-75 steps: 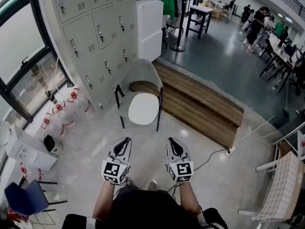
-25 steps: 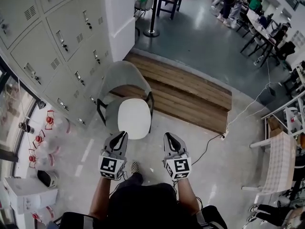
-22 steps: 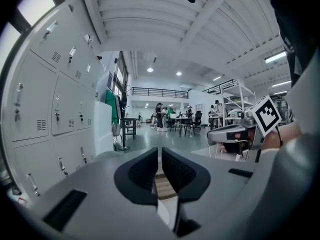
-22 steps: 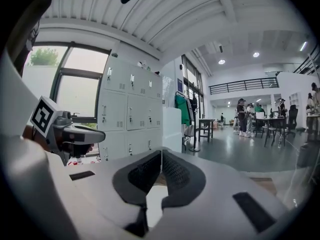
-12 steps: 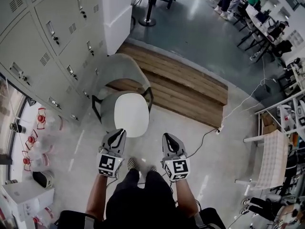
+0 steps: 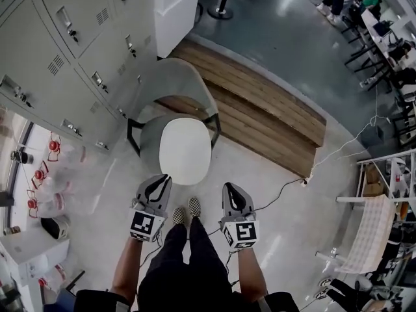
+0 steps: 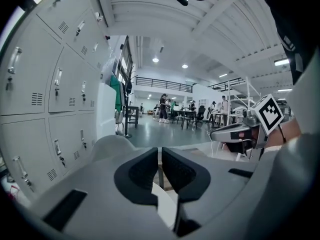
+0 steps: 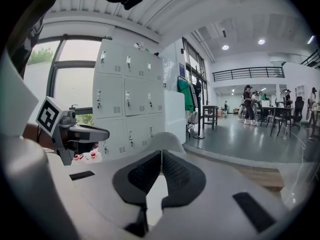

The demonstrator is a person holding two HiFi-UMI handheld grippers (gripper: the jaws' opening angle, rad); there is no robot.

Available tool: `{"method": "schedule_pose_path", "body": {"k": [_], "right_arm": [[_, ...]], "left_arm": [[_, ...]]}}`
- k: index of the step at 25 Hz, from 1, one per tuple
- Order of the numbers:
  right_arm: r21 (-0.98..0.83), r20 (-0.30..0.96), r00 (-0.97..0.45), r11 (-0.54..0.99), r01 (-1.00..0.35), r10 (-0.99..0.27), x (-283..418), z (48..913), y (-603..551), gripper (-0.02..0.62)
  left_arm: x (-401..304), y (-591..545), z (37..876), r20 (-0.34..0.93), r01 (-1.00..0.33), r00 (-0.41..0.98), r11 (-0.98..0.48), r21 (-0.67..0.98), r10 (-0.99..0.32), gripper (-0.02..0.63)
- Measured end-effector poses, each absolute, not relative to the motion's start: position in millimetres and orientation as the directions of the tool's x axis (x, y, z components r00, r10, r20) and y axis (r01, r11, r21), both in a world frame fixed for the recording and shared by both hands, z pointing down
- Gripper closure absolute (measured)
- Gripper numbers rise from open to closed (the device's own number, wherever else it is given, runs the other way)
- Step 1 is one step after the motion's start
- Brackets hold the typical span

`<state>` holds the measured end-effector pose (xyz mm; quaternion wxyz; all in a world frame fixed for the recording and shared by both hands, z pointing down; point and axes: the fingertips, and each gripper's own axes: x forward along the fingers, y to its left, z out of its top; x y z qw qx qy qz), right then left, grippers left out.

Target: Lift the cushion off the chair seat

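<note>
- A wall of grey metal lockers (image 6: 58, 51) fills the upper left of the head view. A pale floor (image 6: 292, 233) lies below it.
- A low wooden step (image 6: 260, 119) runs diagonally behind the chair towards the right.
- A grey shell chair (image 6: 174, 77) with dark legs stands close to the lockers. Its curved back is on the far side and its open front faces the person.
- A white oval cushion (image 6: 185, 149) lies flat on the chair seat and covers most of it. Its front edge reaches the seat's front edge, and nothing is touching it.
- The cushion looks thin, light and soft, so it will probably droop if raised by one side only. Its smooth cover may slip in a shallow pinch, but it does not look fragile.
- The best hold is likely on the front rim, one grip near each front corner of the seat. Each pinch should go deep enough to catch the padding.
- The left tongs (image 6: 162, 179) hover just short of the seat's front edge, at its left corner. They are drawn almost together with only a thin slit between them, and they hold nothing.
- The right tongs (image 6: 229, 187) are level with them, a little right of the seat. They are pressed fully together and empty. Both pairs would need to open before gripping.
- Two checkered shoes (image 6: 187, 210) stand on the floor between the tongs.
</note>
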<state>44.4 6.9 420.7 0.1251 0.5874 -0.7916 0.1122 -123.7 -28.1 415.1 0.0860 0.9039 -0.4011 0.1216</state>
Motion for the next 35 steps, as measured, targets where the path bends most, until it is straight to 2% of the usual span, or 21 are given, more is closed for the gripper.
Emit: {"method": "schedule_pose_path", "body": {"k": [6, 20, 27, 35], "right_arm": [[-0.086, 0.353, -0.31, 0.299, -0.95, -0.883, 56, 465, -27, 0.566], [-0.146, 0.444, -0.327, 0.292, -0.945, -0.834, 87, 592, -62, 0.566], [-0.176, 0.474, -0.331, 0.281, -0.943, -0.816, 93, 655, -69, 0.565], [-0.186, 0.512, -0.336, 0.279, -0.942, -0.79, 101, 717, -73, 0.566]], "left_arm": [[-118, -50, 449, 0.26, -0.778, 0.619, -0.623, 0.078, -0.741, 0.568], [-86, -75, 572, 0.432, -0.776, 0.605, -0.616, 0.134, -0.668, 0.568], [-67, -85, 631, 0.472, -0.756, 0.62, -0.637, 0.147, -0.627, 0.568], [-56, -100, 682, 0.437, -0.76, 0.626, -0.631, 0.156, -0.645, 0.568]]}}
